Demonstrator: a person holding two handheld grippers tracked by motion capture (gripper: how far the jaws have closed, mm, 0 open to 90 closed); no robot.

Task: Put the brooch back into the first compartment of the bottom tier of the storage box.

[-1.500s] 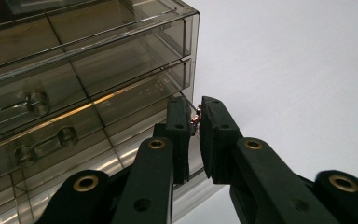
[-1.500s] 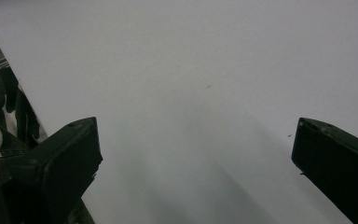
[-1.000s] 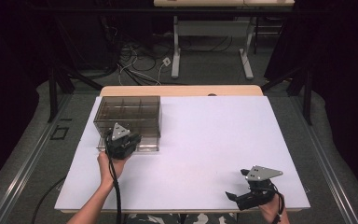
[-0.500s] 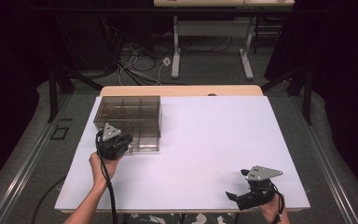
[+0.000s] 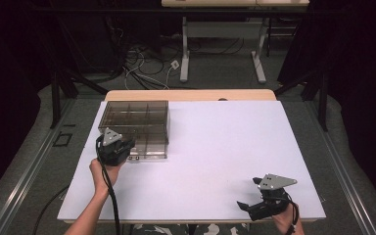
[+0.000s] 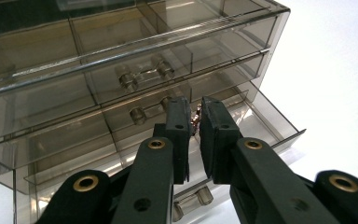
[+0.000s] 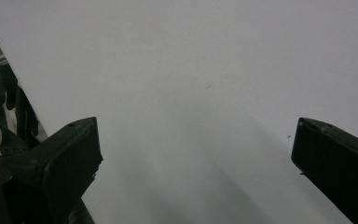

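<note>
Three clear drawers stack in the smoky organizer (image 5: 136,128) at the table's (image 5: 225,156) far left; the middle drawer (image 6: 256,119) is pulled partway out. The left gripper (image 6: 195,122) is at that drawer's front, its jaws nearly together, pinching the small handle (image 6: 196,120) between the pads. The right gripper (image 5: 264,200) sits well apart at the near right edge, jaws spread wide over bare white tabletop with nothing between them.

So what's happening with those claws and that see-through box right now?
Left claw shut on a drawer handle of the clear drawer box, drawer part open. Right claw open, over bare table. Nothing in the way.
</note>
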